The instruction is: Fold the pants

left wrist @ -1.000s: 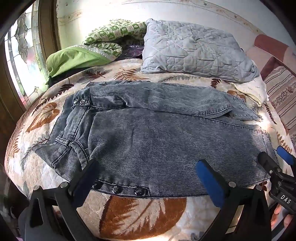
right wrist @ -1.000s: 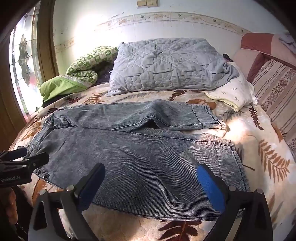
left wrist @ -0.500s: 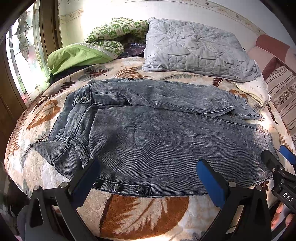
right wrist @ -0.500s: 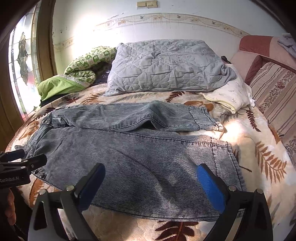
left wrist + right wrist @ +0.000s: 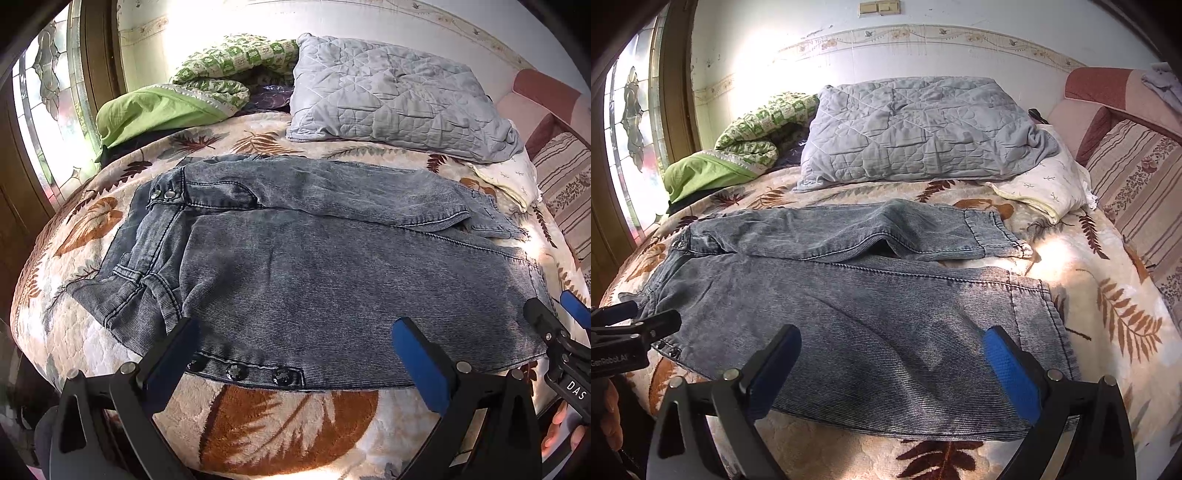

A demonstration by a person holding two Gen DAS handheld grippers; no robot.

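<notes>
Two grippers: both hover at the near edge of the bed [image 5: 280,424], neither one gripping anything yet.
Progress: you have the pants [image 5: 314,280] spread flat across the leaf-print blanket, waist to your left, hems to your right; no fold looks made so far (the far leg lies a little rumpled beside the near one).
Left over: by my reading, everything: leg onto leg, then the lengthwise folds.
Waist end: the waistband [image 5: 147,266] sits at the left, its row of snap buttons [image 5: 236,370] along the near edge, just ahead of your left tool.
Left gripper [image 5: 295,341]: jaws spread wide, holding nothing; its left finger overlaps the near waist corner in the picture, though I cannot tell whether it touches the cloth.
Middle: the near leg [image 5: 886,332] fills the centre, smooth enough to fold as it lies.
Right gripper [image 5: 892,349]: also wide open and empty, hanging over the near leg short of the hem; contact with the denim cannot be judged from here.
Hem end: the near hem [image 5: 1054,325] lies to the right of your right tool; the far hem [image 5: 997,234] sits further back, near the white pillow [image 5: 1049,188].
Behind: a grey quilted pillow [image 5: 916,129] and green bedding [image 5: 159,110] lie well apart from the pants, so they should not get in your way.
Likely next: close each tool on the near edge, one by the waist and one by the hem.
</notes>
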